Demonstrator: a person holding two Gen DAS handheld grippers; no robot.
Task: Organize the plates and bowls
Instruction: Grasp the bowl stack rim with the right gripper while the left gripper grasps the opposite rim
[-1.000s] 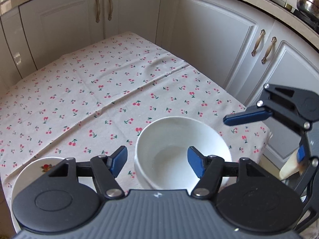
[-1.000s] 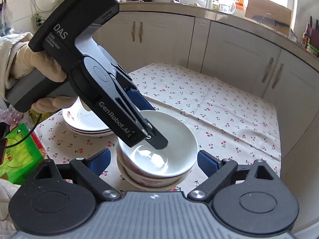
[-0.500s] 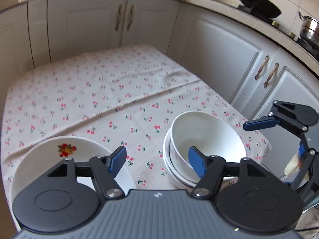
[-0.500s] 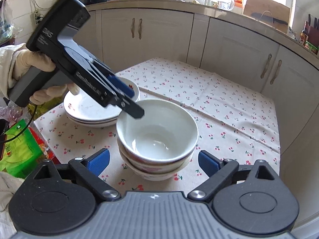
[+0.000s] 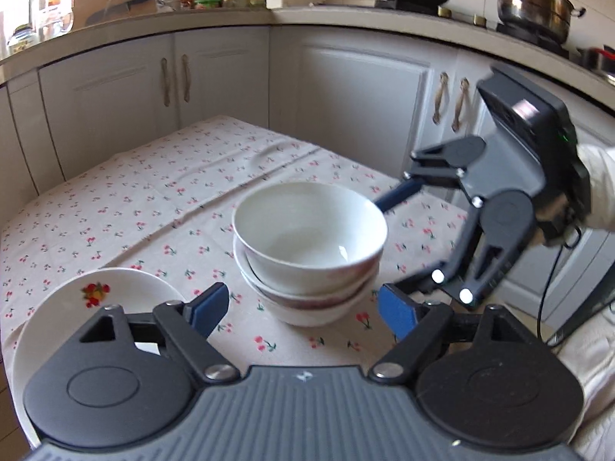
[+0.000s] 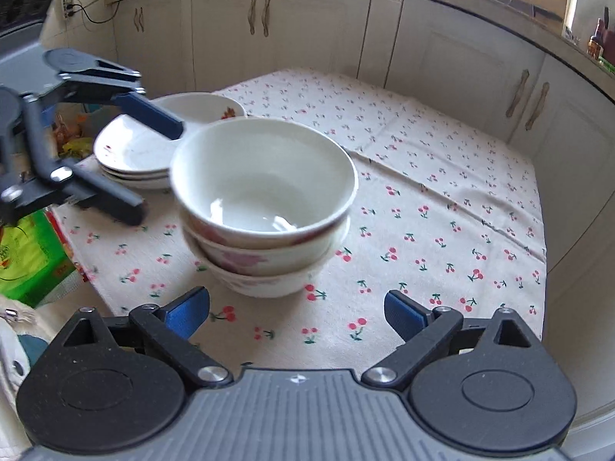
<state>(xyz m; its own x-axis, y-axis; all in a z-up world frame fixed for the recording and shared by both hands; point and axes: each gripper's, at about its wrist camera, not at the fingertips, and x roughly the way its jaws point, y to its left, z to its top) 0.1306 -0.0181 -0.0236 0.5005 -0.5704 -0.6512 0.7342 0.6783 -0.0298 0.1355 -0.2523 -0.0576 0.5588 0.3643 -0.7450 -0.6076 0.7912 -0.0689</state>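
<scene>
The left gripper (image 5: 303, 309) has its jaws apart; they have just been opening, and nothing is clamped between them. Its blue pads (image 5: 209, 307) sit low in the left wrist view, with cherry-print cloth showing in the gap. At 12 o'clock from that gap, just beyond the pads, stands the stack of bowls (image 5: 309, 246): three white bowls nested upright, the lower ones with a reddish pattern on their sides. At 9 o'clock from the left pad lies the stack of plates (image 5: 82, 307), white with a small fruit motif, partly hidden under the gripper's body.

The right gripper (image 6: 298, 313) also has its jaws wide apart with nothing between them, having just opened a little further. The bowls stand at 12 o'clock from its gap, close in front of the pads and not touched by them. In the left wrist view this gripper appears at 3 o'clock of the bowls, one blue finger reaching close to the top bowl's far rim; whether it touches cannot be told. A pale-sleeved hand (image 5: 599, 188) holds it.

Everything rests on the counter (image 6: 442, 199) under the cherry-print cloth. From the right wrist view the plates lie at 10 o'clock of the bowls, just beside them. White cabinets (image 5: 353, 107) ring the far side, and a steel pot (image 5: 532, 7) sits at 1 o'clock on the stove.
</scene>
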